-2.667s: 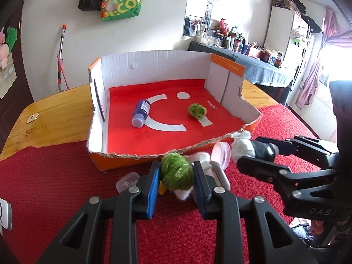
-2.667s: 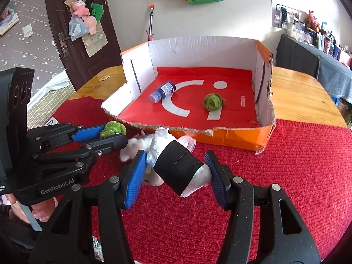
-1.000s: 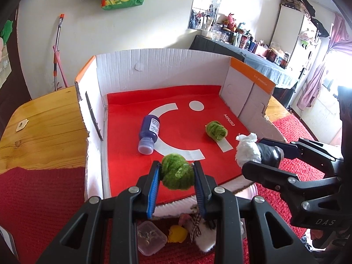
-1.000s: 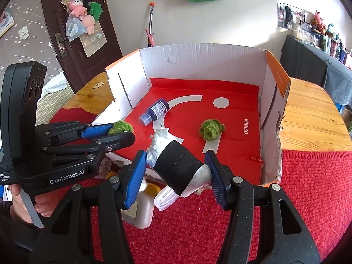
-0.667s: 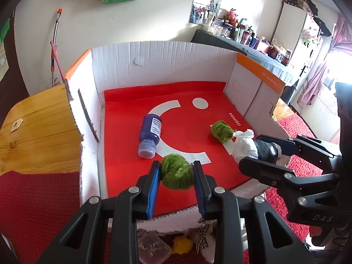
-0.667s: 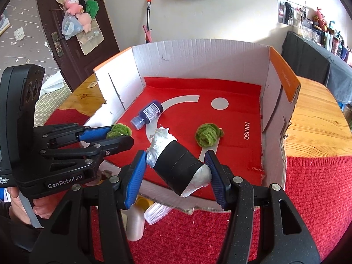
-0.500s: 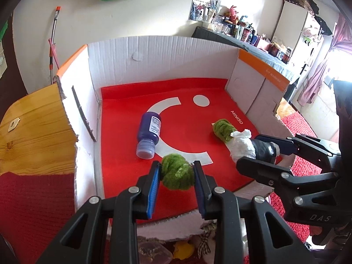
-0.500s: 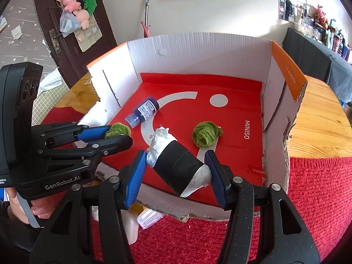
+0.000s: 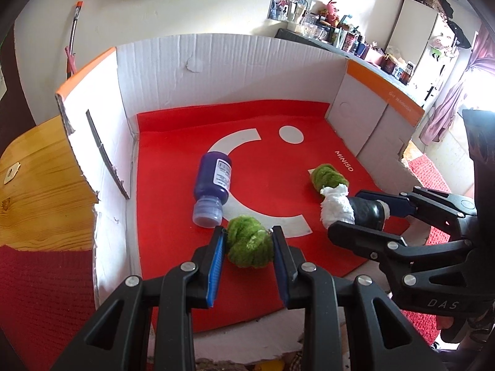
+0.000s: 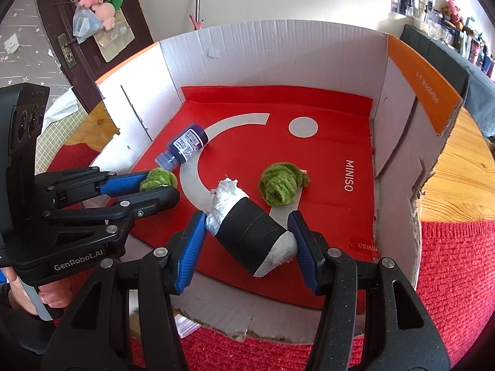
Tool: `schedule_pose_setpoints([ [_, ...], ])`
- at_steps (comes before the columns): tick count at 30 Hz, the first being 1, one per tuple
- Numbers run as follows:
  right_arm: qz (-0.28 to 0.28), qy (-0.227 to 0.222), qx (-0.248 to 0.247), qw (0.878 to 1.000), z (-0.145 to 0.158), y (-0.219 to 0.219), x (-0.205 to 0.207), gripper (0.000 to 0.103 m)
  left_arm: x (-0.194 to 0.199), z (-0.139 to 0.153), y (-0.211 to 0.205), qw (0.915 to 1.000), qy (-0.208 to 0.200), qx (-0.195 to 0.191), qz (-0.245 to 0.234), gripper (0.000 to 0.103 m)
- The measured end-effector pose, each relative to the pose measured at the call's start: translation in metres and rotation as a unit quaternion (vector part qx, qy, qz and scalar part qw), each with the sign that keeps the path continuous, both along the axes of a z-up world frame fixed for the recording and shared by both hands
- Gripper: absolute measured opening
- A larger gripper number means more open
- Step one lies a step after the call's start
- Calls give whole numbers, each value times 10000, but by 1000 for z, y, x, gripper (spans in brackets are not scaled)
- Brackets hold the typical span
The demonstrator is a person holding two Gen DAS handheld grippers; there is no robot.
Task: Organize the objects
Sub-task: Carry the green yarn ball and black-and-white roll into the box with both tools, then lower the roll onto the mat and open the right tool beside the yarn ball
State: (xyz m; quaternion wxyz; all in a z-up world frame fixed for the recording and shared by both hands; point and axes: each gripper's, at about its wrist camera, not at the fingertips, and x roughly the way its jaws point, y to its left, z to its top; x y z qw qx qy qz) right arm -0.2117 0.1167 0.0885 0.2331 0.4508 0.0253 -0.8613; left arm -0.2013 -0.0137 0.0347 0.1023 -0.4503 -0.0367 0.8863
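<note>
Green ball [image 9: 249,241] between left fingers [image 9: 216,249]

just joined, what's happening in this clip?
A person is sorting small items into a cardboard box, one handheld tool per hand. The left tool is clamped on a green fuzzy ball; the right tool grips a black roll stuffed with white paper. Both hang over the box's red floor, nothing released yet. Already lying inside: a blue bottle on its side and a second green fuzzy ball.
</note>
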Motion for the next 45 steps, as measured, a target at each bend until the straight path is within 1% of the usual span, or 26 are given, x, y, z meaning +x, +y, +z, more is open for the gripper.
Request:
schedule_pose_setpoints([
  [7,-59,-99,35,9999,-6,0,-7,53,-7,-4,-3,10000,-66,4,23,31],
  [22,-86,-80,72,9999,-4,-6,-18,53,-23,-6,2,9999,-90,-62,10,31],
  [32,-137,-89,63,9998,-1,-9,-23,53,-24,-5,2,9999,-83,-76,12,31],
  [39,-197,-8,128,9997,-3,-13,-22,53,-28,-5,2,9999,-95,-32,12,31],
  [45,-233,10,38,9997,-4,-11,-21,54,-36,-7,1,9999,-102,64,36,32],
])
